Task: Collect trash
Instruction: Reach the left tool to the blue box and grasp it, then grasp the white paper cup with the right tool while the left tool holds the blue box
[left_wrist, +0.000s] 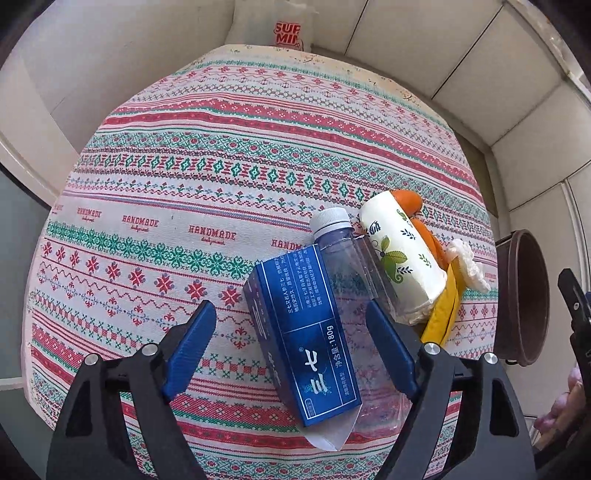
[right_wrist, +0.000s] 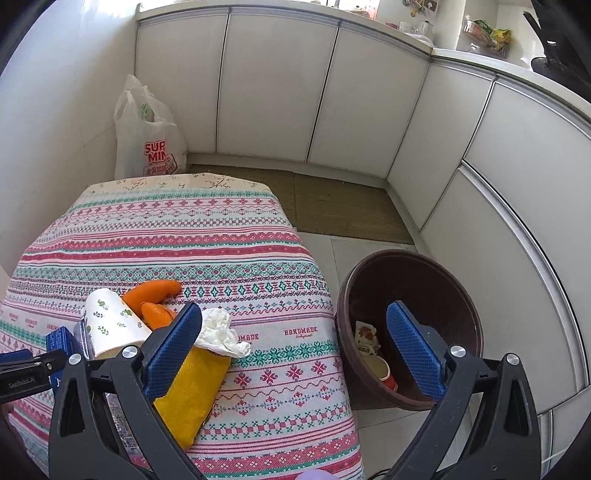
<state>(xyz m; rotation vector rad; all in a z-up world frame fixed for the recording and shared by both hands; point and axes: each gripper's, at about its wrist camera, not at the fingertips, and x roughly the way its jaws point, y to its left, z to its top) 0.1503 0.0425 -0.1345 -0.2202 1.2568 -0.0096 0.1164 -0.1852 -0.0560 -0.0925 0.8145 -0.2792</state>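
Observation:
A blue carton lies on a clear plastic bottle on the patterned tablecloth. Beside them lie a leaf-print paper cup, carrots, a yellow packet and a crumpled white tissue. My left gripper is open, its fingers either side of the carton. My right gripper is open and empty over the table's right edge, next to the tissue, the yellow packet and the cup. A brown bin on the floor holds some trash.
A white plastic shopping bag stands on the floor behind the table. White cabinets run along the back and right. A woven mat lies before them. The bin also shows at the right edge of the left wrist view.

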